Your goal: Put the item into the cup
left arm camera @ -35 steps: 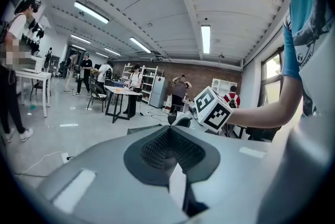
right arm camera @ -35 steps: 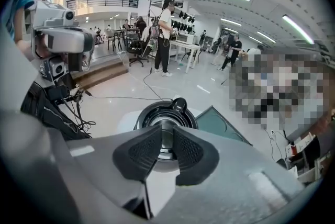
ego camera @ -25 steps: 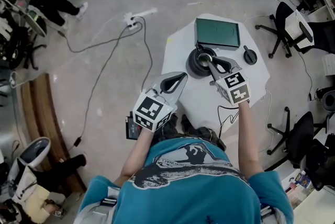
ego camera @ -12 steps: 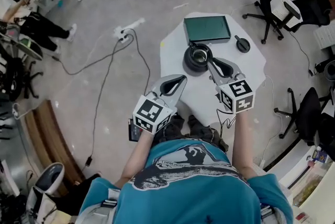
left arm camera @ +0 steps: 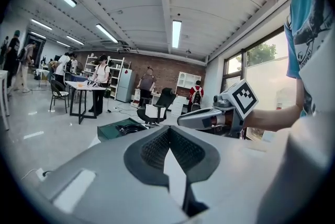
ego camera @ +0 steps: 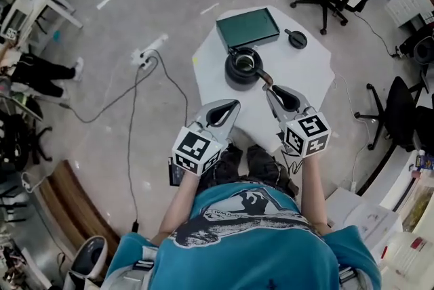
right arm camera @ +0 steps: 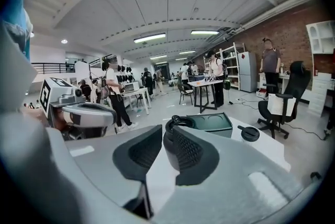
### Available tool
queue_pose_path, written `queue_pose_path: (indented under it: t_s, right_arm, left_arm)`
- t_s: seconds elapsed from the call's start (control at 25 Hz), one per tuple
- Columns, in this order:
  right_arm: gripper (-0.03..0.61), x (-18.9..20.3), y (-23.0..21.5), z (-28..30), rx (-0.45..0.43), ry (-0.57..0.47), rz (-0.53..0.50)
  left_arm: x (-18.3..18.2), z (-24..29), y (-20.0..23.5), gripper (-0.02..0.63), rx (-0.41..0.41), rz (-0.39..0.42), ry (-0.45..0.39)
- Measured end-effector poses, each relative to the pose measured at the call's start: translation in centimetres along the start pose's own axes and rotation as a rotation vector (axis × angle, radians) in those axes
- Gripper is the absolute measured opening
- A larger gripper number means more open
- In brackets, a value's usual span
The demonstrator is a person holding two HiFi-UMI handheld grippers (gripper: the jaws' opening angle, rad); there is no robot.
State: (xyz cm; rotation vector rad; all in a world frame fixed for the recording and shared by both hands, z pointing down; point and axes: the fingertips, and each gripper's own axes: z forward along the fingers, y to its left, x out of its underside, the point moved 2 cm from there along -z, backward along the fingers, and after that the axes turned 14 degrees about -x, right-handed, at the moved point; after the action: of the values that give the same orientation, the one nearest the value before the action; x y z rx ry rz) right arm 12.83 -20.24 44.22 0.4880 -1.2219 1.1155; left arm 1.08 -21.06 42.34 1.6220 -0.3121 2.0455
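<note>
on the table [ego camera: 308,75], the cup [ego camera: 243,68] sits just before the tray [ego camera: 247,27]; the lid [ego camera: 296,38] lies right of the tray, near the far edge.

My left hand-held gripper [ego camera: 233,105] and right hand-held gripper [ego camera: 268,89] hovered over the white worktop [ego camera: 305,70], the right nearer the black cup [ego camera: 233,72] by the green tray [ego camera: 247,27].

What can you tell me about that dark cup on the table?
The cup is dark, round and squat, with a wide base and open top. It stands upright on the white table, beside the green tray. Its contents are unclear. The right tongs point at it, close by.
</note>
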Motion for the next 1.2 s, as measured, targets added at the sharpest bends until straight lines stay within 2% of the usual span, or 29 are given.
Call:
queue_pose_path:
  t_s: [0.24,0.48,0.96,1.2]
  right_arm:
    - [0.066,2.7,1.4,-1.7,0.007,-0.001,0.059]
    - [0.052,3.9,3.0,-3.1,-0.036,0.003,0.083]
    - [0.031,5.8,5.7,-8.4,-0.125,-0.061,0.132]
    - [0.029,7.4,7.5,-10.9,-0.168,-0.059,0.11]
  left_arm:
    - [0.8,0.1,-1.6,0.012,0.039,0.004,0.013]
    - [1.1,-0.1,-3.4,0.012,0.033,-0.004,0.021]
    - [2.5,-2.2,-9.5,0.012,-0.038,0.016,0.031]
    - [3.6,-4.1,-12.6,0.012,-0.06,0.025,0.03]
